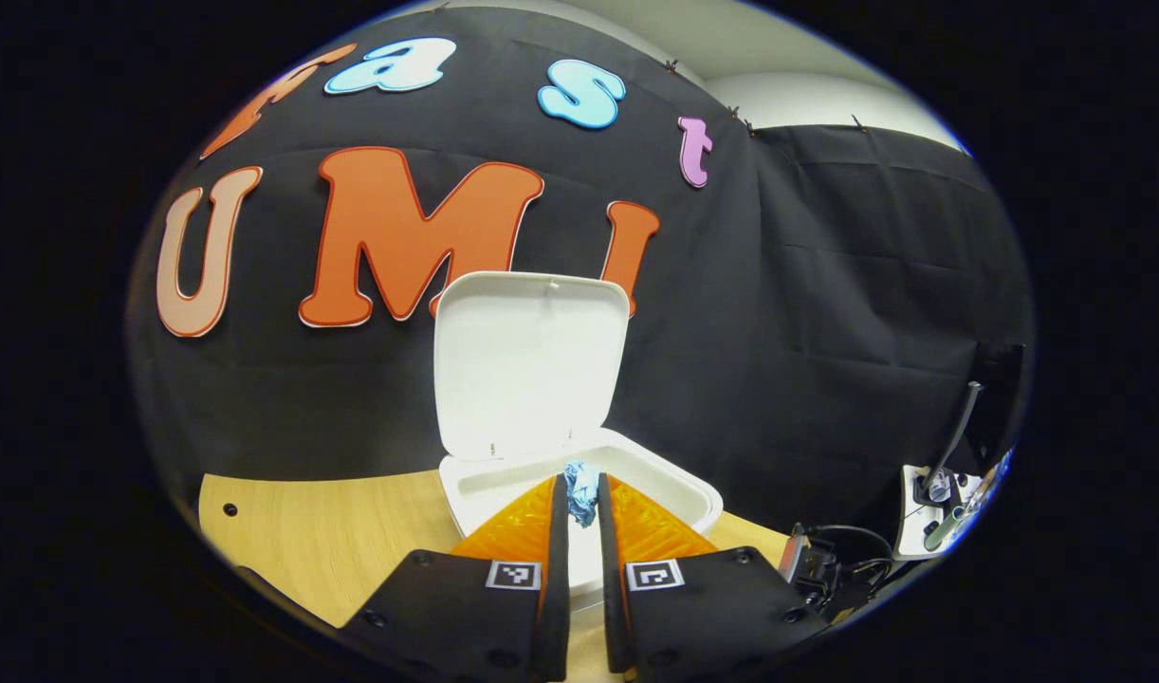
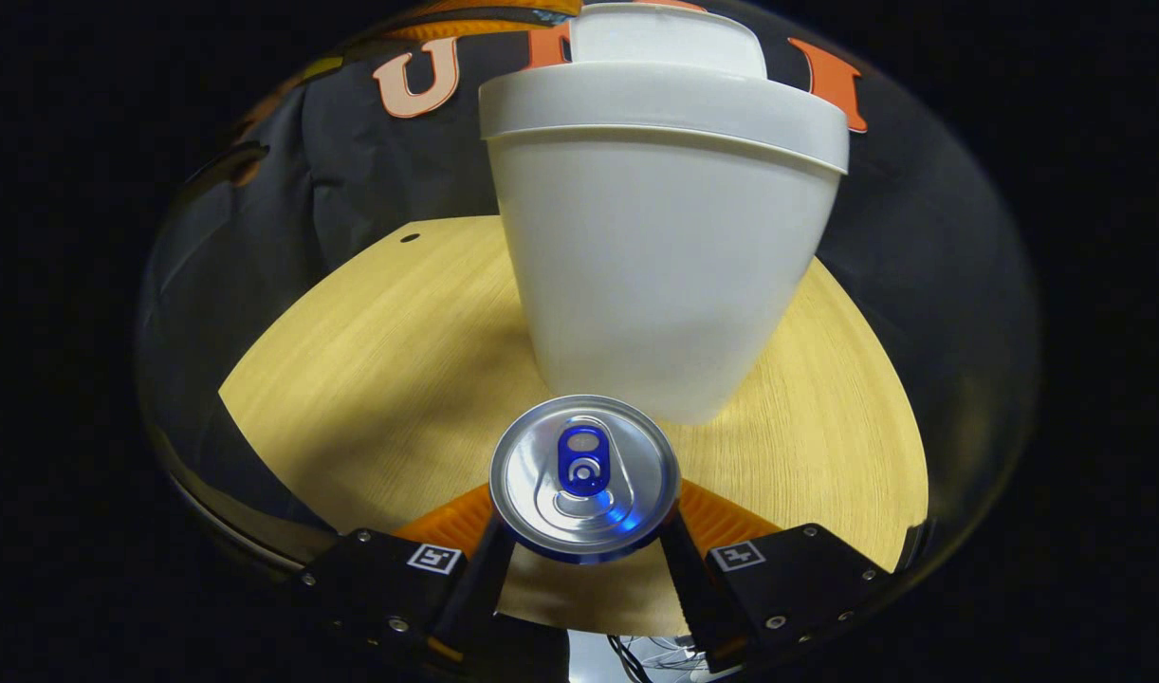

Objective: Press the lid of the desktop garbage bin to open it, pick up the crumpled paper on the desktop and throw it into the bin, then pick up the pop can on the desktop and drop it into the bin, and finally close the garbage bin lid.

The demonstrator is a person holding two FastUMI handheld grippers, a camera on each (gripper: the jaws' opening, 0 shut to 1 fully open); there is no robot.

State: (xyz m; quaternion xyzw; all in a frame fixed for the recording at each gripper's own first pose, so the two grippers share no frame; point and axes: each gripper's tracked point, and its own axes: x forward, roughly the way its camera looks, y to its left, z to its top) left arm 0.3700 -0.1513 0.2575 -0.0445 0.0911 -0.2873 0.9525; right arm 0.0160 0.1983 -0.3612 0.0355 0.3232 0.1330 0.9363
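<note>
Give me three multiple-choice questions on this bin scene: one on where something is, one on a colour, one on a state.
1. Where is the crumpled paper?
A. lying on the desktop
B. pinched in the left gripper over the open bin
C. on top of the can

2. What colour is the pop can's pull tab?
A. blue
B. red
C. green

3. How does the bin lid stand?
A. shut
B. taken off
C. raised upright

Answers: 1 B, the paper sits between the fingers above the rim. 2 A, the tab is blue on a silver top. 3 C, the lid stands behind the opening.
</note>
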